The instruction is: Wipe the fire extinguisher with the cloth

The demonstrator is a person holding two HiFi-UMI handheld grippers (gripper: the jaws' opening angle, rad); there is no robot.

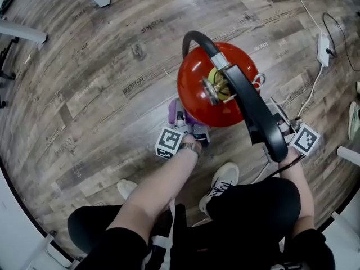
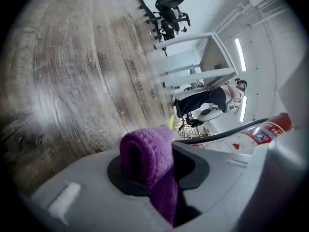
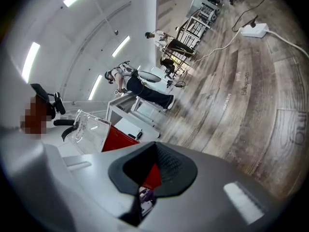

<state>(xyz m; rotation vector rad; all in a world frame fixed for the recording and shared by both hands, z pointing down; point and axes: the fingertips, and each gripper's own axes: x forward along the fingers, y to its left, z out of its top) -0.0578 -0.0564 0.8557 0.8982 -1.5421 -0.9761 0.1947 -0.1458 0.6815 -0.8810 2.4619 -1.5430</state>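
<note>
1. Your left gripper (image 2: 161, 167) is clamped on the purple cloth (image 2: 145, 151). A rolled fold bulges above the pads, and a tail hangs down between the jaws until the gripper body cuts it off.
2. In the head view, that gripper sits low at the near-left side of the red fire extinguisher (image 1: 216, 86). The extinguisher stands on the wooden floor (image 1: 95, 94) between your two grippers.
3. The cloth seems to lie against the red body. The tank's bulge hides the line of contact, so I can't say for sure that they touch.
4. Your right gripper (image 3: 152, 173) has its jaws closed together and holds nothing. Only a sliver of red shows through the notch between the pads.
5. From above, the right gripper's tips are hidden behind the black hose (image 1: 256, 108). The hose arcs over the top of the extinguisher and runs toward the near right. Only the gripper's marker cube (image 1: 305, 138) and a little grey housing show beside your hand.
6. The hose also covers part of the fittings on top of the extinguisher, which are hard to make out.
7. In the left gripper view, the extinguisher is only a strip at the right edge, and its label is too small to read.
8. At the far right, a white power strip (image 1: 324, 48) lies on the floor, and its cables run out of the frame.
</note>
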